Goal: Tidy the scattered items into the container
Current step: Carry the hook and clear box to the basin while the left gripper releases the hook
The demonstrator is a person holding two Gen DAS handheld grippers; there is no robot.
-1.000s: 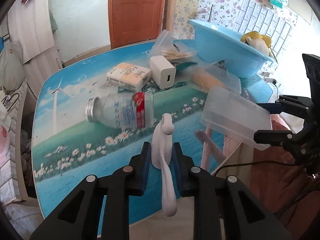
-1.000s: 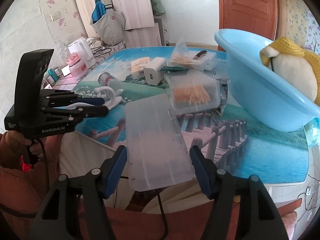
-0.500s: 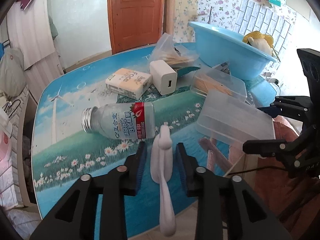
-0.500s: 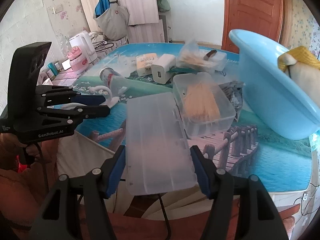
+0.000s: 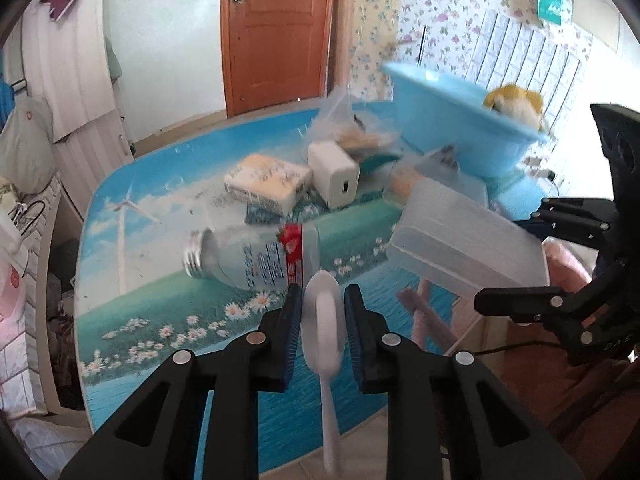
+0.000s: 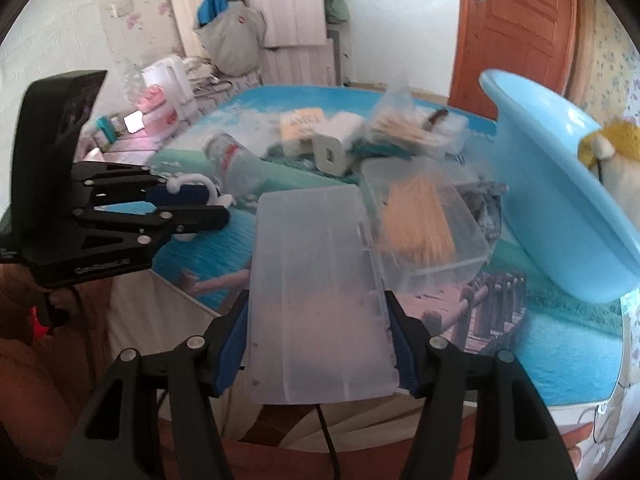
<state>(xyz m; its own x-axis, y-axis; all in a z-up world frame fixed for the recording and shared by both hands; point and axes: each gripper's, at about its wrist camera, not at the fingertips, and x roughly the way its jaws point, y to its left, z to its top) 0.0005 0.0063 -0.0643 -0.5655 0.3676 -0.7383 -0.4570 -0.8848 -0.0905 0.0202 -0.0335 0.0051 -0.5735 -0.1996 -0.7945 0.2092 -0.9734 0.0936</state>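
Left gripper (image 5: 322, 322): jaws nearly together after just closing in, pads set on either side of a white plastic hook (image 5: 323, 320); the hook's stem hangs down between the fingers toward the near table edge.
Right gripper (image 6: 316, 344): jaws about half apart, having just narrowed slightly, blue pads pressed against the long sides of a translucent flat case (image 6: 318, 300); the case is carried tilted over the near table edge.
Left gripper, seen from the right wrist (image 6: 188, 210): held to the left of the flat case, the hook's curl (image 6: 188, 182) showing above its fingers.
Toothpick box (image 6: 424, 224): clear, lidless, filled with tan sticks; touching or just behind the flat case's far right corner.
Blue basin (image 6: 560, 208): container, to the right of the toothpick box; holds a yellow and white soft item (image 6: 612, 148).
Bottle (image 5: 256, 256): lying on its side, metal cap to the left, just beyond the left gripper's fingertips.
White charger (image 5: 334, 178): behind the bottle, beside a tissue pack (image 5: 268, 182).
Plastic bag (image 5: 348, 128): behind the charger, contents blurred.
Table (image 5: 160, 300): covered with a printed landscape sheet.
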